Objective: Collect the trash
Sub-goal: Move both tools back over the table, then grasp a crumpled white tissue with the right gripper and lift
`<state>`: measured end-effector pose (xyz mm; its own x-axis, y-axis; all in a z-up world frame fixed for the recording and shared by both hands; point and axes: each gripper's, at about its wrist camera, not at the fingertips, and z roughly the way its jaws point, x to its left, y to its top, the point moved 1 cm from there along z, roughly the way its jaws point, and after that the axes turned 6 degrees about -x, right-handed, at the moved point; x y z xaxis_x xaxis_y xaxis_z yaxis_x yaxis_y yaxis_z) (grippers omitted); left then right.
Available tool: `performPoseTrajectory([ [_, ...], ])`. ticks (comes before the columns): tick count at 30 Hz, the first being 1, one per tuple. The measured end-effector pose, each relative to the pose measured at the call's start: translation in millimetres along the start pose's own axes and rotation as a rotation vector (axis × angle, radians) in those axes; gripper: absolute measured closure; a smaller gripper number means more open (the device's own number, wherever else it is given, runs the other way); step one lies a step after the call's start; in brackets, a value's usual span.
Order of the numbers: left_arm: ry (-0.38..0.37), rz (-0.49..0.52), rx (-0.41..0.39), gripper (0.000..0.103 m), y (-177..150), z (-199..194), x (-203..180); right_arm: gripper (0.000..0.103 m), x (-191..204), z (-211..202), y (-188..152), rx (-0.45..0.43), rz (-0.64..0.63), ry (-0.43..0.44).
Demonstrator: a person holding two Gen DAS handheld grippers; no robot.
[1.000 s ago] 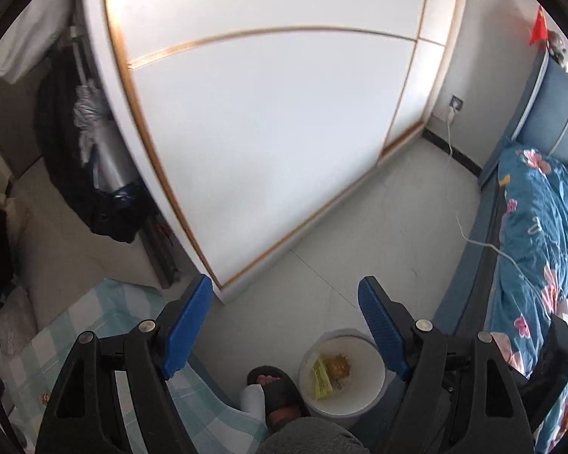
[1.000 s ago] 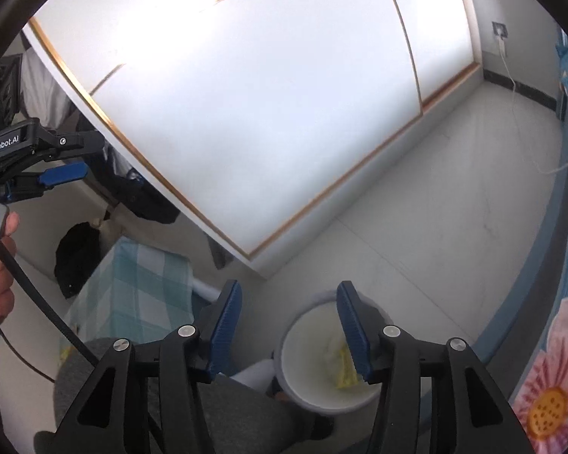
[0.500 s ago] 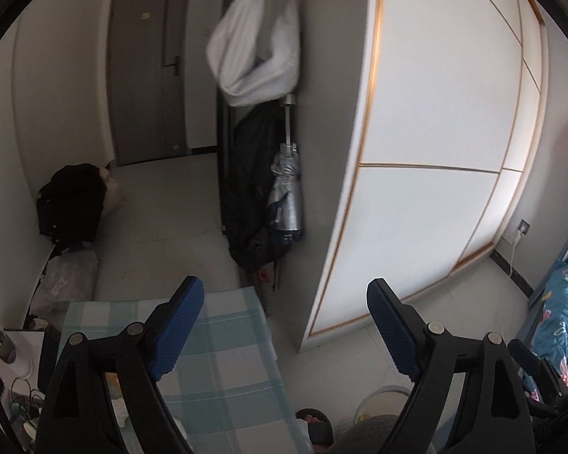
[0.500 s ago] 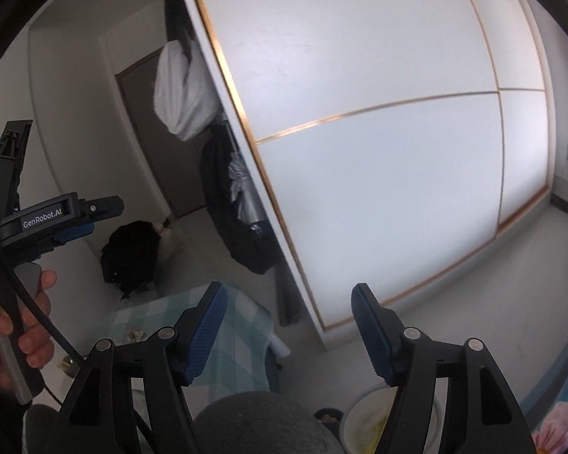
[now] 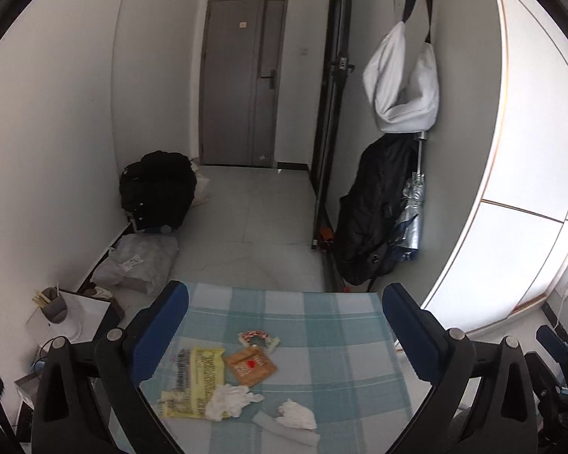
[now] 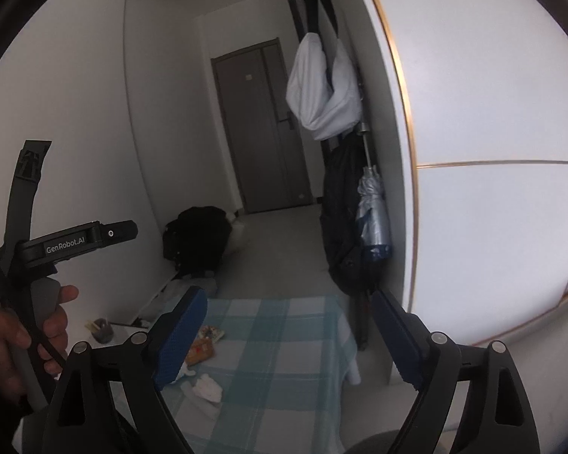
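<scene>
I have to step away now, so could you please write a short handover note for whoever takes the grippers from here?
Left gripper: jaws have just been opening, now wide, nothing between them.
Right gripper: jaws likewise just opened wide, empty.
Trash lies on the checked tablecloth: yellow packet, orange wrapper, red-and-white wrapper, two crumpled tissues.
Done: both grippers face the table.
Left: pick up every piece; no bin shows in either view now.
</scene>
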<state>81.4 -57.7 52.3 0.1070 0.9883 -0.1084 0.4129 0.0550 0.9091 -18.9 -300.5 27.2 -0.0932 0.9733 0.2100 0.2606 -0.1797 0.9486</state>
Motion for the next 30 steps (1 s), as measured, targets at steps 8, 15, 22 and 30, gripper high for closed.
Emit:
performPoseTrajectory([
  [8, 0.086, -0.05, -0.004, 0.001, -32.9, 9.3, 62.3, 0.011, 36.0, 50.2, -23.3, 0.088, -0.039, 0.074],
  [15, 0.112, -0.122, 0.063, 0.001, -73.2, 37.9, 111.7, 0.011, 63.2, 89.2, -59.0, 0.238, -0.073, 0.143],
  [22, 0.127, -0.17, 0.184, 0.001, -94.7, 61.9, 141.8, 0.011, 80.8, 129.7, -104.3, 0.425, -0.065, 0.194],
  [30, 0.09, -0.271, 0.239, 0.001, -96.1, 71.6, 166.3, 0.027, 92.4, 166.1, -150.5, 0.585, -0.042, 0.228],
])
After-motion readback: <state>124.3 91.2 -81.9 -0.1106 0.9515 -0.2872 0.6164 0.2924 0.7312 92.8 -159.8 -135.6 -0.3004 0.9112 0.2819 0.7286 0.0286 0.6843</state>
